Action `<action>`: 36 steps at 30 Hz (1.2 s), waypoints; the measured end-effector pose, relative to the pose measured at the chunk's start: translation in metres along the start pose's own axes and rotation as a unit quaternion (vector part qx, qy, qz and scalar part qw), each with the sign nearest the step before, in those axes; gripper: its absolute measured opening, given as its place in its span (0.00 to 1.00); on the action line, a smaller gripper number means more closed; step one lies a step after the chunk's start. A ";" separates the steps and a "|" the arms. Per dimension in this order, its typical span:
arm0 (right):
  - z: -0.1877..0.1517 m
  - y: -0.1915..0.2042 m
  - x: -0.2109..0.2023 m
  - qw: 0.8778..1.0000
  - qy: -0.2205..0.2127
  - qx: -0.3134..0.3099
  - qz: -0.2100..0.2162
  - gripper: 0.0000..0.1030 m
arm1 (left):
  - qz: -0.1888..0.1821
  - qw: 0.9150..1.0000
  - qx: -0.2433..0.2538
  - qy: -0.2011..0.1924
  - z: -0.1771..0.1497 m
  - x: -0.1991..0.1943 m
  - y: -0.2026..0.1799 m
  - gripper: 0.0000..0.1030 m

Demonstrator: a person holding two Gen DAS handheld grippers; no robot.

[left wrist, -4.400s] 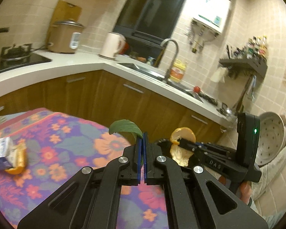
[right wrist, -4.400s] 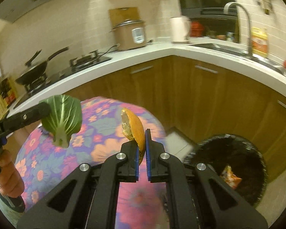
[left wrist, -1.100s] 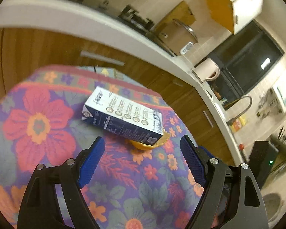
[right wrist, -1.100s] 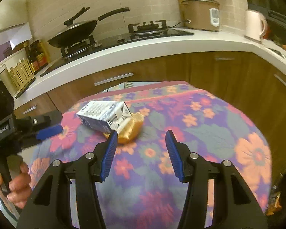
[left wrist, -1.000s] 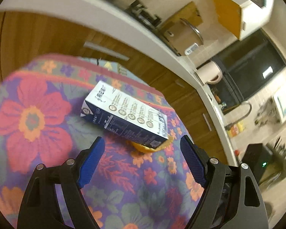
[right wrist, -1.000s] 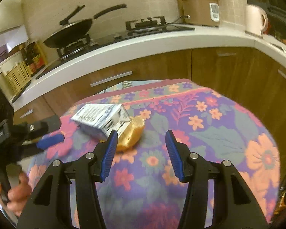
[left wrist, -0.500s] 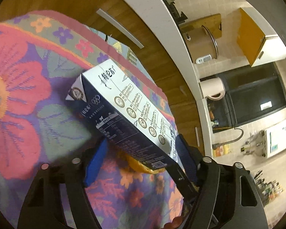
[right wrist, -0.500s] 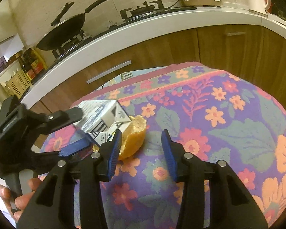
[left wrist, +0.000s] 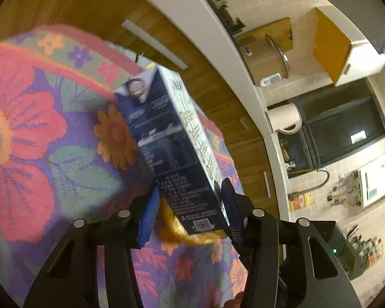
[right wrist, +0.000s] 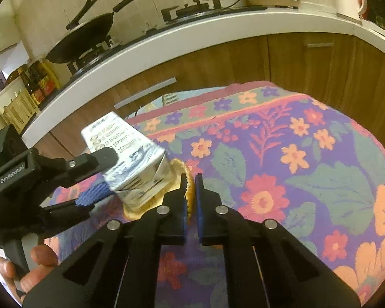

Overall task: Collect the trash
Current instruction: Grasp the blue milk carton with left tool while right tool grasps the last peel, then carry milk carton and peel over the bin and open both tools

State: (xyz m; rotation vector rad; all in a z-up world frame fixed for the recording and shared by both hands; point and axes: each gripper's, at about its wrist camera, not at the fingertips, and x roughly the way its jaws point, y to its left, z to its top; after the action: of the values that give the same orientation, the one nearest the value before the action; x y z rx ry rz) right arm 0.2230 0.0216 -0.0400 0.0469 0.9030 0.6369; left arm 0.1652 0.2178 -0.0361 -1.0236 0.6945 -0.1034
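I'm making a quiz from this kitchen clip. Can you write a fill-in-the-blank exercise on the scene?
1. The right tool is shut on an orange ____.
2. The left tool is closing around a blue and white ____.
3. The tablecloth has a ____ pattern.
4. On the stove sits a black ____.

Missing words: peel; carton; floral; pan
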 end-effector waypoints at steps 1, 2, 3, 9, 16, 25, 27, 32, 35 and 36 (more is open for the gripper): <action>-0.004 -0.001 -0.005 1.000 -0.002 0.002 -0.001 0.03 | -0.001 1.000 0.008 0.000 -0.001 -0.004 -0.002 0.42; -0.006 -0.002 -0.009 1.000 -0.003 0.005 -0.002 0.03 | 0.000 1.000 0.019 0.002 -0.003 -0.008 -0.007 0.42; -0.011 -0.003 -0.016 1.000 -0.004 0.010 -0.006 0.03 | 0.003 1.000 0.029 0.003 -0.005 -0.010 -0.009 0.41; -0.040 -0.021 -0.062 0.999 -0.008 0.044 -0.022 0.03 | 0.043 0.990 0.129 0.025 -0.034 -0.032 -0.036 0.36; -0.077 -0.062 -0.104 0.994 0.016 0.093 -0.046 0.03 | 0.120 0.962 0.238 0.057 -0.068 -0.052 -0.040 0.35; -0.094 -0.084 -0.113 0.993 0.025 0.105 -0.050 0.03 | 0.197 0.931 0.306 0.030 -0.075 -0.065 -0.036 0.55; -0.095 -0.086 -0.114 0.993 0.023 0.107 -0.047 0.03 | 0.195 0.929 0.313 0.024 -0.076 -0.070 -0.039 0.55; -0.096 -0.086 -0.118 0.994 0.019 0.105 -0.039 0.03 | 0.190 0.918 0.348 0.019 -0.090 -0.071 -0.058 0.60; -0.096 -0.085 -0.120 0.994 0.018 0.099 -0.035 0.04 | 0.205 0.907 0.367 0.025 -0.098 -0.062 -0.064 0.62; -0.097 -0.085 -0.121 0.995 0.019 0.097 -0.034 0.04 | 0.210 0.906 0.368 0.026 -0.100 -0.058 -0.064 0.63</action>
State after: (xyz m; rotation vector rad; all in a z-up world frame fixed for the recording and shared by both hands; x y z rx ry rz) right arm 0.1386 -0.1336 -0.0402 0.1779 0.9969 0.4866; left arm 0.0768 0.1318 0.0110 -0.1350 0.8207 -0.0107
